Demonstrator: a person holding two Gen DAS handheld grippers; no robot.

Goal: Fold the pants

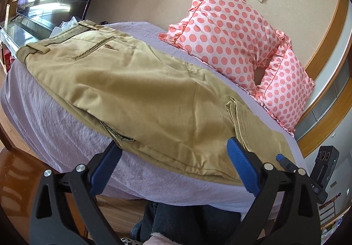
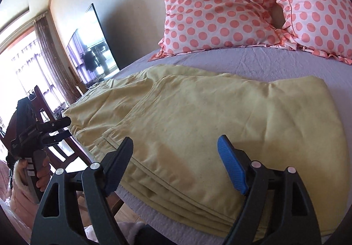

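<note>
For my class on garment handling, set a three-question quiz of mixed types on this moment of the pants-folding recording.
1. True or false: the left gripper is clamped on the khaki pants.
2. Multiple choice: the two polka-dot pillows are A) on top of the pants, B) beyond the pants against the wall, C) on the floor.
3. Fill in: the pants lie on a ___ bed sheet.

Key
1. False: its jaws stand open just short of the near edge of the cloth, as do those of the right gripper.
2. B
3. lilac
</note>
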